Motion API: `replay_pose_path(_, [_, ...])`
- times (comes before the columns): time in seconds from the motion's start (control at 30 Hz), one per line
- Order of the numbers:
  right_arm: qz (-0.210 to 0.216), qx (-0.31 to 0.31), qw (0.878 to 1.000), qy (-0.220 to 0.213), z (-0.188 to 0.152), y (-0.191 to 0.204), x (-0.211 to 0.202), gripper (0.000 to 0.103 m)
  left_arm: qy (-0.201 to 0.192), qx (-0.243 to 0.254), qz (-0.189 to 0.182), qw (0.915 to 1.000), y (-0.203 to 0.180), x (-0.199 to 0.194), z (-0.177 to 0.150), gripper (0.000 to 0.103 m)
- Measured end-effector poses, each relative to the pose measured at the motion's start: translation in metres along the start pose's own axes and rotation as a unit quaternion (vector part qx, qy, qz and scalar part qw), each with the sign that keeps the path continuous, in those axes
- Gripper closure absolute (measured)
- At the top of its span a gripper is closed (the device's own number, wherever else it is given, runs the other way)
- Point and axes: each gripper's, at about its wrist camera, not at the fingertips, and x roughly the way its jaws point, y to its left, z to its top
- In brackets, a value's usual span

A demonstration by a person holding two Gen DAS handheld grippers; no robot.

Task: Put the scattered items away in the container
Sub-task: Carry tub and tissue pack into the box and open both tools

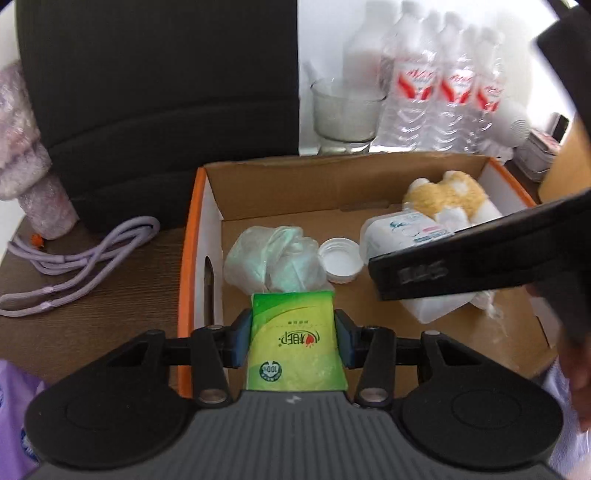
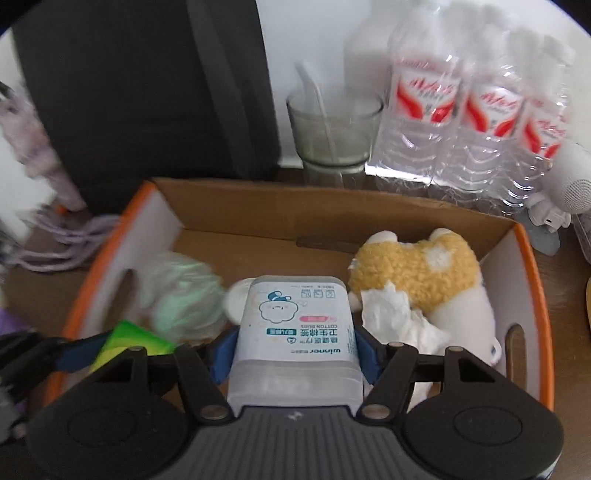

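Both grippers hover over the box (image 1: 207,206), left gripper (image 1: 293,338) clamping the green pack (image 1: 295,339), right gripper (image 2: 293,347) clamping the swab tub (image 2: 295,332), ready to drop.

— What is sitting behind the dark brown wood-grain table (image 1: 92,314)?
— A black padded chair back (image 1: 159,92) is standing against a bright white wall (image 1: 325,33), which is glowing with light.

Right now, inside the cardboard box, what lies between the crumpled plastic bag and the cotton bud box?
A white bottle cap, open side up, lies between the plastic bag and the cotton bud box. The left wrist view shows it best.
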Motion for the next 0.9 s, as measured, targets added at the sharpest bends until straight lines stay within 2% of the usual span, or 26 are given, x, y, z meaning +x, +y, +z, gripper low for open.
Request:
replay_pose_path(0.07, [-0.021,-0.007,1.000,0.007,0.004,0.006,0.016,0.039,0.005,-0.009,0.000,0.9999,0.004,0.010,0.005,0.055])
replay_pose_path(0.13, [-0.033,0.000,0.999,0.004,0.009,0.008,0.026,0.038,-0.005,-0.014,-0.004,0.9999,0.006,0.011,0.005,0.038])
replay_pose_path(0.27, [-0.002,0.023,1.000,-0.014,0.012,0.002,0.022,0.038,-0.035,-0.014,-0.003,0.9993,0.010,0.001,0.002,0.032])
replay_pose_path(0.33, [0.017,0.035,0.999,-0.034,0.014,-0.007,0.008,0.038,-0.052,-0.023,-0.007,0.9984,0.017,-0.011,0.002,0.028])
replay_pose_path(0.4, [0.022,0.034,0.998,-0.048,0.017,-0.015,-0.011,0.038,-0.066,-0.029,-0.010,0.9973,0.024,-0.025,0.002,0.028])
replay_pose_path(0.47, [0.027,0.022,0.998,-0.059,0.016,-0.023,-0.031,0.038,-0.073,-0.030,-0.021,0.9967,0.029,-0.036,0.002,0.036])
replay_pose_path(0.5, [0.032,0.015,0.998,-0.060,0.013,-0.026,-0.039,0.039,-0.069,-0.026,-0.028,0.9969,0.030,-0.039,0.003,0.051])
replay_pose_path(0.53, [0.036,0.006,0.998,-0.054,0.009,-0.028,-0.044,0.046,-0.059,-0.022,-0.038,0.9973,0.029,-0.038,0.003,0.071])
replay_pose_path(0.57, [0.043,-0.005,0.998,-0.040,0.005,-0.029,-0.046,0.063,-0.044,-0.019,-0.054,0.9974,0.028,-0.035,0.002,0.078])
replay_pose_path(0.6, [0.053,-0.011,0.998,-0.026,0.002,-0.030,-0.044,0.072,-0.030,-0.019,-0.070,0.9969,0.026,-0.030,0.002,0.084])
replay_pose_path(0.63, [0.065,-0.009,0.998,-0.010,-0.003,-0.031,-0.041,0.081,-0.018,-0.020,-0.081,0.9963,0.024,-0.025,0.001,0.085])
replay_pose_path(0.67, [0.077,-0.008,0.997,0.004,-0.007,-0.030,-0.037,0.083,-0.009,-0.021,-0.087,0.9959,0.021,-0.020,0.001,0.086])
replay_pose_path(0.8, [0.085,-0.009,0.996,0.036,-0.018,-0.024,-0.018,0.084,0.028,-0.021,-0.102,0.9942,0.010,0.001,-0.003,0.087])
replay_pose_path(0.9, [0.089,-0.010,0.995,0.042,-0.021,-0.018,-0.008,0.084,0.029,-0.012,-0.073,0.9969,0.004,0.011,-0.005,0.086])
